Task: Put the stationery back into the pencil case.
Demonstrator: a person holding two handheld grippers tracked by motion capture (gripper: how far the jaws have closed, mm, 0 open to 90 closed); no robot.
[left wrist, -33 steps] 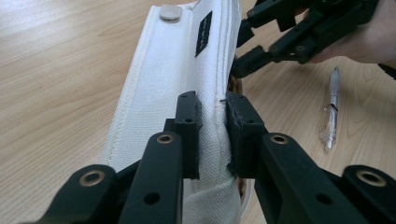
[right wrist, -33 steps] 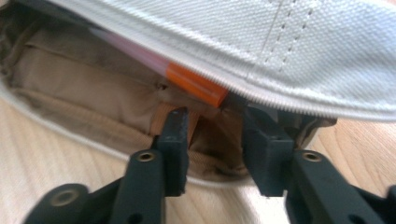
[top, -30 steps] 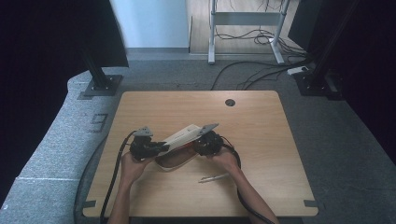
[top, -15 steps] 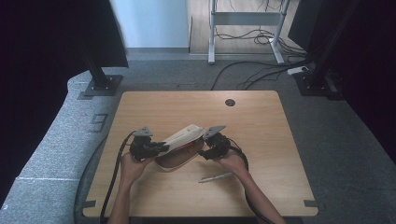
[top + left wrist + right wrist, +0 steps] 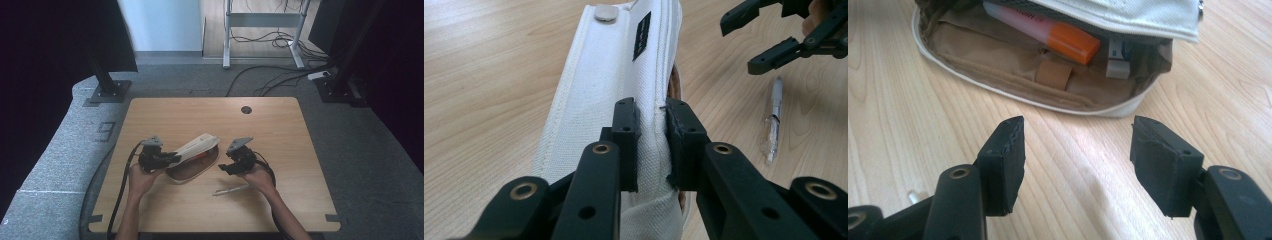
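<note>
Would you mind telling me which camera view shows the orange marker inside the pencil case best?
The right gripper view: the marker lies close and sharp in the open pencil case. The high view gives a small reddish streak; in the left gripper view the case's white flap covers it.

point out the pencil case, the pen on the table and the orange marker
pencil case (image 5: 599, 85), left gripper view, white canvas flap
pen (image 5: 231, 189), high view, middle of barrel
orange marker (image 5: 1070, 39), right gripper view, orange end

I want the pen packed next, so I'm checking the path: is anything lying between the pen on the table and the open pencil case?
Nothing visible does. The pen lies on bare table beside the open pencil case, whose flap the left gripper holds up; the right gripper is open, above the wood.
</note>
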